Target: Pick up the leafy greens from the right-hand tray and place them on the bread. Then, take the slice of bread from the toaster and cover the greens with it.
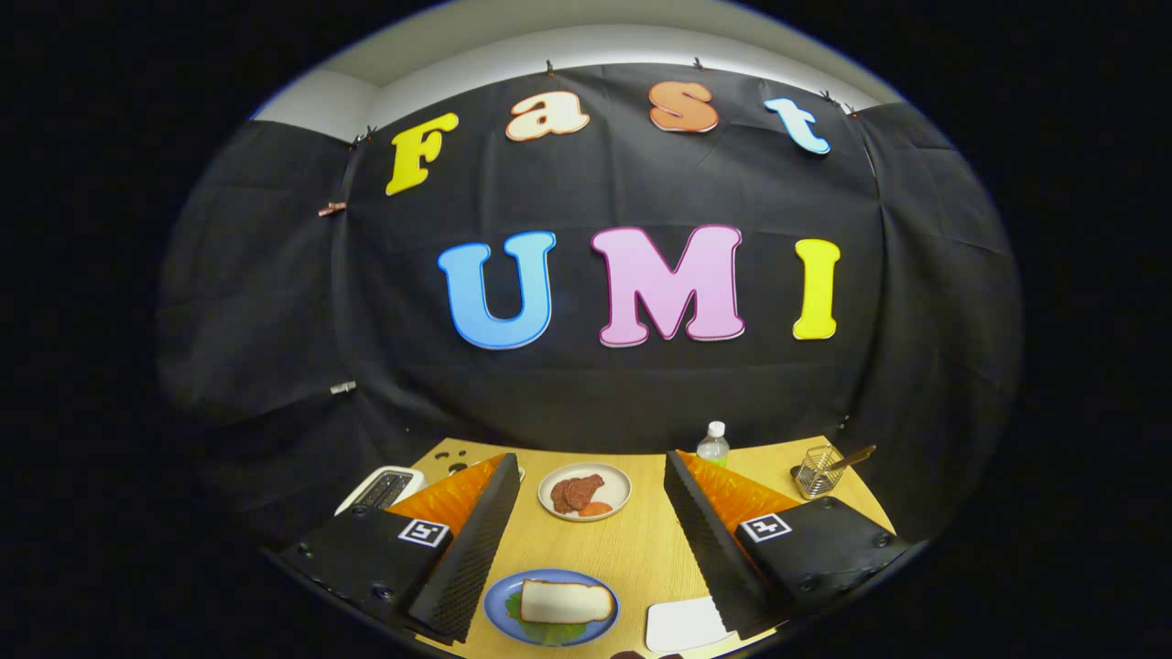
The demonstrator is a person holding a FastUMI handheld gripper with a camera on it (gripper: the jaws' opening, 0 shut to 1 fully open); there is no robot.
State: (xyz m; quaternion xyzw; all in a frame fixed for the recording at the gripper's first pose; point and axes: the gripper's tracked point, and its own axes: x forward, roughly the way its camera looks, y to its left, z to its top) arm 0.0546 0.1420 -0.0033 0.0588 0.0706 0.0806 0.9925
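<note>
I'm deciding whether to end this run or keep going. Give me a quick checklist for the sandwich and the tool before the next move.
1. Greens on the blue plate: ok, leaf edges show under the bread.
2. Bread slice covers the greens: ok.
3. Tool released: ok, fingers spread wide, nothing between them.
4. Toaster slot emptied: cannot tell, left finger hides part.
5. White tray by the right finger free of greens: ok, on the part showing.
6. Plate of meat beyond the fingers undisturbed: cannot tell.
</note>
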